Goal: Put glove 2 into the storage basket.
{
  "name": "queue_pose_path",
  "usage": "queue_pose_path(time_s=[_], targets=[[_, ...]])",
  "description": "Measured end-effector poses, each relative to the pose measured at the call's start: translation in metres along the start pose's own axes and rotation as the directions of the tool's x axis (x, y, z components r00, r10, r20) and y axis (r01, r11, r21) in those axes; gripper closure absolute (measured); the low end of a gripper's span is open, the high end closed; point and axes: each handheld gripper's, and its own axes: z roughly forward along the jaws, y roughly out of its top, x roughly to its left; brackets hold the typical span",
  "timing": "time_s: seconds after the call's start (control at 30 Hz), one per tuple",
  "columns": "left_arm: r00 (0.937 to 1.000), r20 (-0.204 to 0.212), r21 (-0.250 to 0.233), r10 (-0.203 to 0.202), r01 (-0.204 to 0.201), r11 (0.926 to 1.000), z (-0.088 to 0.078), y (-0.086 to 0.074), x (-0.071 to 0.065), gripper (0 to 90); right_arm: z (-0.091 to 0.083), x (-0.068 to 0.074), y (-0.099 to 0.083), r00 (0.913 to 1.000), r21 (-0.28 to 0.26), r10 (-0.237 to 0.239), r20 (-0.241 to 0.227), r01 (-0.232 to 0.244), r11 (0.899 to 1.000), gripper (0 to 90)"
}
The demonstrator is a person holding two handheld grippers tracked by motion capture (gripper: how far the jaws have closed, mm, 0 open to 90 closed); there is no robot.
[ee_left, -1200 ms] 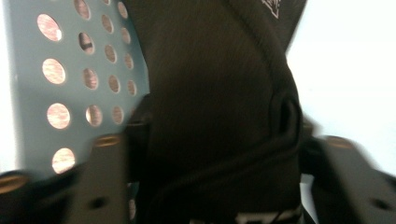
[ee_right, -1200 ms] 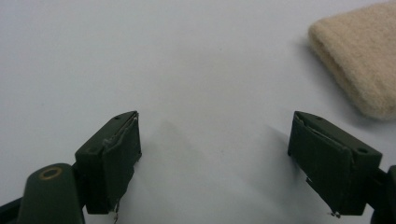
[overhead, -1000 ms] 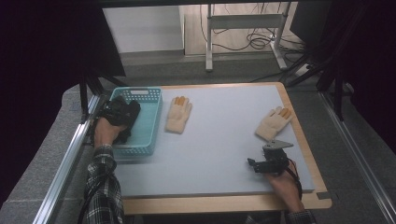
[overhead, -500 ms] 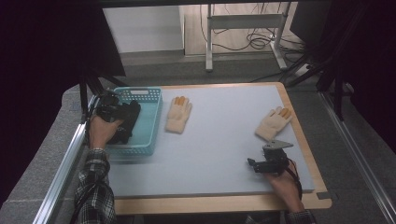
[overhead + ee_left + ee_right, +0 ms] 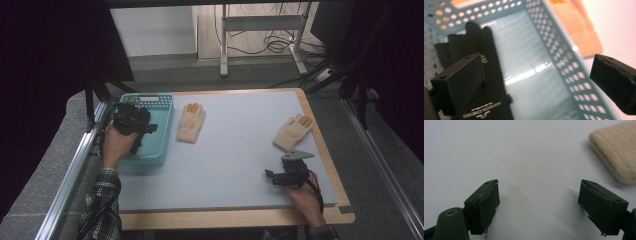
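While the basket serves as the landmark, each line places its thing against it.

Basket: a teal perforated basket [image 5: 159,131] sits at the left edge of the grey table mat [image 5: 235,150].
Black glove: a black glove [image 5: 486,75] with white lettering lies flat on the basket's floor, against its left wall as the left gripper view shows it.
Left gripper: the left gripper [image 5: 142,131], in the person's left hand [image 5: 115,145], hangs over the basket's left half, above the glove.
Left jaws: they have just been opening and now stand spread wide; nothing is between them, and the glove lies below, free of both pads.
Near beige glove: a beige glove [image 5: 191,123] with orange fingertips lies on the mat just to the right of the basket, close to its right wall.
Far beige glove: a second beige glove [image 5: 293,132] lies well to the right of the basket, near the mat's right edge.
Right gripper: the right gripper [image 5: 272,177] rests low on the mat, far right of the basket and nearer the person than the far glove.
Right jaws: spread apart, with bare mat between them and nothing gripped.
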Motion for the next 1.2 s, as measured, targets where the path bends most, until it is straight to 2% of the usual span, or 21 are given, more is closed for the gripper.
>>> queue_pose_path(time_s=[0.13,0.3,0.43,0.57,0.67,0.73,0.87,1.0,1.03,1.1,1.2], targets=[[0.9985,0.051,-0.060,0.017,-0.014,0.9981,-0.009,-0.001,-0.016,0.0,0.000,0.000,0.000,1.0000,0.000,0.000,0.000,0.000,1.000,16.7],[0.9956,0.071,-0.119,0.061,-0.053,0.9915,-0.022,-0.007,-0.040,0.0,0.000,0.000,0.000,1.0000,0.000,0.000,0.000,0.000,1.000,16.7],[0.9867,0.111,-0.145,0.118,-0.101,0.9842,-0.029,-0.015,-0.063,0.2,0.000,0.000,0.000,1.0000,0.000,0.000,0.000,0.000,1.000,16.7],[0.9738,0.144,-0.176,0.176,-0.150,0.9729,-0.033,-0.027,-0.089,0.2,0.000,0.000,0.000,1.0000,0.000,-0.001,0.000,0.001,1.000,16.8],[0.9612,0.167,-0.203,0.219,-0.184,0.9617,-0.030,-0.038,-0.109,0.0,0.000,0.000,0.000,1.0000,0.000,0.000,0.001,0.000,1.000,16.7],[0.9491,0.193,-0.208,0.249,-0.208,0.9557,-0.025,-0.046,-0.122,0.0,0.000,0.000,0.000,1.0000,0.000,-0.001,0.002,0.001,1.000,16.7],[0.9313,0.168,-0.187,0.323,-0.292,0.9380,-0.012,-0.063,-0.147,0.0,0.000,0.000,0.000,1.0000,0.000,-0.001,0.003,0.001,1.000,16.7],[0.9132,0.157,-0.175,0.376,-0.349,0.9207,-0.001,-0.079,-0.161,0.0,0.000,0.000,0.000,1.0000,0.000,-0.001,0.004,0.001,1.000,16.7],[0.9126,0.160,-0.177,0.376,-0.348,0.9205,0.002,-0.083,-0.163,0.0,0.000,0.000,0.000,1.0000,0.000,-0.001,0.004,0.001,1.000,16.7],[0.9133,0.183,-0.177,0.364,-0.334,0.9259,0.007,-0.090,-0.163,0.0,0.000,0.000,0.000,1.0000,0.000,-0.001,0.004,0.001,1.000,16.8],[0.9200,0.206,-0.188,0.333,-0.297,0.9362,0.014,-0.100,-0.162,0.0,0.000,0.000,0.000,1.0000,0.000,-0.001,0.004,0.001,1.000,16.7]])
